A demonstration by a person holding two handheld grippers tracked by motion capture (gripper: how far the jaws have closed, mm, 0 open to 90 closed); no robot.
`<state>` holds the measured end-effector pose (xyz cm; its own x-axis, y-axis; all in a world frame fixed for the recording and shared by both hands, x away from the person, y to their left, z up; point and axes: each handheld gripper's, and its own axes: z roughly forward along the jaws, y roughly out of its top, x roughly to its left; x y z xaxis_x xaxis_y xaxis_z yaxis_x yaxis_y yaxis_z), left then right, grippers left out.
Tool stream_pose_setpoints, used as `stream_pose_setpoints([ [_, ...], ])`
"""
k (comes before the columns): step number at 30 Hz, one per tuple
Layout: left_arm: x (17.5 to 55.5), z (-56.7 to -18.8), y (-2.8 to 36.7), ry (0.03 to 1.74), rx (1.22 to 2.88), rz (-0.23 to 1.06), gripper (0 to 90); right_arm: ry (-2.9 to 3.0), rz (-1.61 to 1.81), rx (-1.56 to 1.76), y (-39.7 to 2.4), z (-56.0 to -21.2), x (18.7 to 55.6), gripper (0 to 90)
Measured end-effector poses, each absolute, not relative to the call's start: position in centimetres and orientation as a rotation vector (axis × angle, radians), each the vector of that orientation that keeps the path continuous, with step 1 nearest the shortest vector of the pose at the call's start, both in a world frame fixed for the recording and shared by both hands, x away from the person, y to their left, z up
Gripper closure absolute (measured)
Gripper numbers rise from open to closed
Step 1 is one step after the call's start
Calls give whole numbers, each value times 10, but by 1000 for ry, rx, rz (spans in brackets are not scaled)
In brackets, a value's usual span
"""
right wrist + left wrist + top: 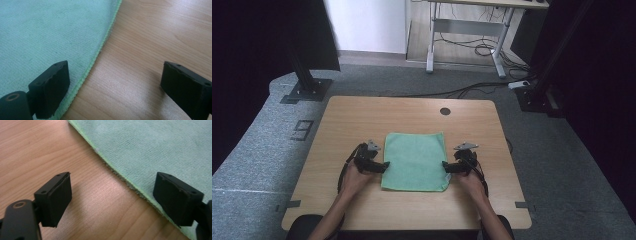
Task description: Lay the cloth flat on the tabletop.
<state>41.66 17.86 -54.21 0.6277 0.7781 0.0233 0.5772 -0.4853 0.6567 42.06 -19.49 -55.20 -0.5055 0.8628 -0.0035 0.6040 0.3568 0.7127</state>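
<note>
A green cloth (414,160) lies flat in the middle of the wooden table (362,117). My left gripper (385,165) sits at the cloth's left edge, jaws open. In the left gripper view the gripper (113,200) straddles the cloth's (155,147) hem, one jaw over bare wood, the other over the cloth. My right gripper (444,165) sits at the cloth's right edge, also open. In the right gripper view the gripper (116,85) spans the hem of the cloth (45,32) the same way. Nothing is pinched by either gripper.
A dark round hole (445,111) marks the table's far side. Beyond the table stand a black stand base (307,90), a white desk frame (462,45) with cables on the floor, and another dark base (537,95) at the right.
</note>
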Motion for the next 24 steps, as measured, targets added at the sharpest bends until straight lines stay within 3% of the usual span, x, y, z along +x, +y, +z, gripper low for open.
stream_pose_setpoints([
  [15, 402, -521, 188, 1007, 2175, 419, 143, 2278, 987, 1221, -198, -541, 414, 105],
  [24, 374, -512, 209, 999, 2140, 416, 138, 2271, 985, 1215, -219, -533, 396, 8],
])
